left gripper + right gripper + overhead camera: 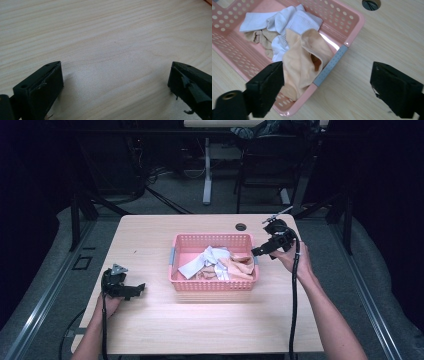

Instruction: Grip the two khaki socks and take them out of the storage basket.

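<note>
A pink perforated basket (pixel 215 287) stands in the middle of the wooden table. It holds white socks (pixel 212 257) and peach socks (pixel 237 265) in a loose heap. My right gripper (pixel 260 251) hovers open beside the basket's right end, with nothing between its jaws. In the right gripper view a peach sock (pixel 302 60) drapes toward the basket's rim (pixel 354 27) near a grey handle strip (pixel 330 65), with a white sock (pixel 287 22) behind it. My right gripper (pixel 327 75) is above that rim. My left gripper (pixel 137 289) rests open at the table's left, over bare wood (pixel 116 72).
A round cable hole (pixel 241 226) sits in the table behind the basket's right corner. The table's front edge (pixel 200 352) is near the person's forearms. A desk leg (pixel 207 195) and a chair base stand on the floor beyond the table.
</note>
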Demonstrator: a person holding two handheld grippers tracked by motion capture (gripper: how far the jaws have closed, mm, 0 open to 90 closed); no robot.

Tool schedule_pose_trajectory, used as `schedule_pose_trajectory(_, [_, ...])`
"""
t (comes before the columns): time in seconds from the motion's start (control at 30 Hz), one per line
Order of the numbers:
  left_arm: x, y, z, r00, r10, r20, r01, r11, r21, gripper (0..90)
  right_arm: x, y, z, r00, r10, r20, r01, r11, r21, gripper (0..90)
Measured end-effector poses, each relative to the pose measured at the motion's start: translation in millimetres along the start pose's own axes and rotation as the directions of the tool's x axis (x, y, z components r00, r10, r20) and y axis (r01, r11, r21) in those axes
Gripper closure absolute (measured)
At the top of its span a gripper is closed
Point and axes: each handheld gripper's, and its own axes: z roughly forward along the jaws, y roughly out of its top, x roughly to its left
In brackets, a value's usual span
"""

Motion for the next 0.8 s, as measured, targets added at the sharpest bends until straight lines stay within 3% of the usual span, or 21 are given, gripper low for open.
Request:
schedule_pose_trajectory(0.13, [0.0,0.0,0.0,1.0000,0.000,0.001,0.000,1.0000,0.000,0.0,6.4,7.8,13.0,0.9998,-0.021,-0.005,0.021,0.9997,0.014,21.7])
schedule_pose_trajectory(0.2, [0.0,0.0,0.0,1.0000,-0.001,0.001,0.001,1.0000,0.000,0.0,10.6,13.2,24.0,0.9993,-0.037,-0.009,0.038,0.9985,0.039,31.7])
schedule_pose_trajectory(0.27, [0.0,0.0,0.0,1.0000,0.000,0.000,0.000,1.0000,0.000,0.0,13.0,14.7,28.1,0.9994,-0.033,-0.009,0.033,0.9987,0.038,35.8])
schedule_pose_trajectory(0.3, [0.0,0.0,0.0,1.0000,-0.001,0.000,0.001,1.0000,0.000,0.0,15.6,17.6,35.1,0.9985,-0.054,-0.006,0.055,0.9959,0.072,41.9])
schedule_pose_trajectory(0.37, [0.0,0.0,0.0,1.0000,0.000,0.000,0.000,1.0000,0.000,0.0,18.2,19.3,42.1,0.9982,-0.060,0.002,0.060,0.9942,0.089,47.5])
schedule_pose_trajectory(0.57, [0.0,0.0,0.0,1.0000,0.000,0.000,0.000,1.0000,-0.001,0.0,21.2,21.7,54.5,0.9986,-0.052,0.007,0.051,0.9937,0.100,53.5])
schedule_pose_trajectory(0.8, [0.0,0.0,0.0,1.0000,-0.001,0.000,0.001,1.0000,0.000,0.0,25.4,23.4,64.5,0.9959,-0.081,0.040,0.075,0.9890,0.128,55.0])
